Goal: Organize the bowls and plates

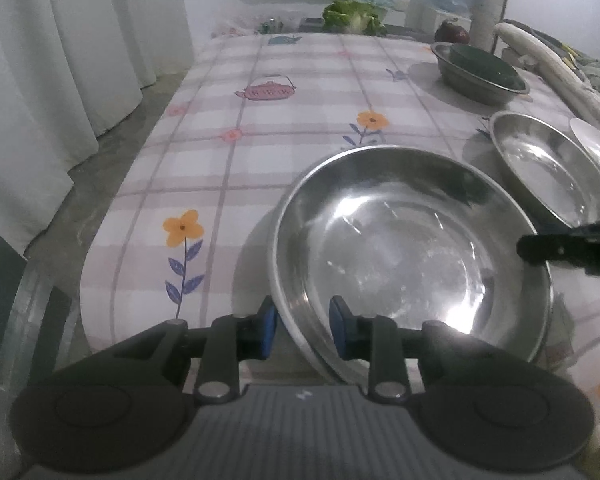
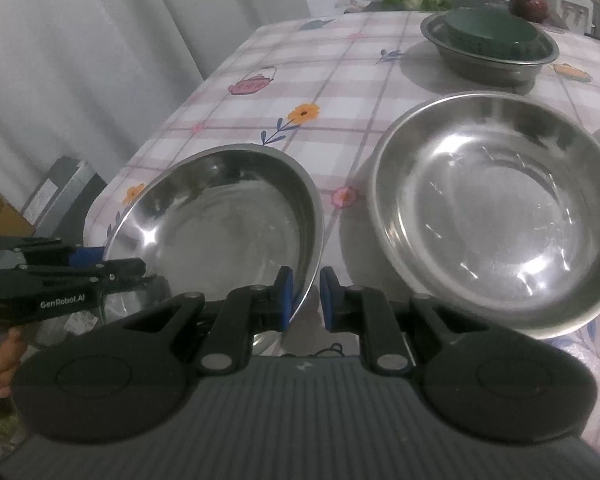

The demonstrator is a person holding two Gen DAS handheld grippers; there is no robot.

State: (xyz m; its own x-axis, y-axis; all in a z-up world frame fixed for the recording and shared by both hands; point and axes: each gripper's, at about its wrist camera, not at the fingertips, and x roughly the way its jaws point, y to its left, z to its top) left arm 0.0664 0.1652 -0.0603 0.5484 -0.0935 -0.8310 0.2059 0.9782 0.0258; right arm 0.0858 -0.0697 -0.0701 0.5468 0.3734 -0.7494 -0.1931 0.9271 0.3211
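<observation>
The round, shiny stainless-steel plate [image 1: 412,248] sits on the checked floral tablecloth [image 1: 228,160], its near rim straddled by both grippers: left gripper [image 1: 302,332] and right gripper [image 2: 305,300], pads slightly apart; contact unclear.

left claw [image 1: 302,330]: blue pads straddle the near rim of the bowl [image 1: 412,256], small gaps showing
right claw [image 1: 540,249]: tip at the bowl's right rim
second bowl [image 1: 552,168]: just behind, on the counter [image 1: 260,168]
</observation>
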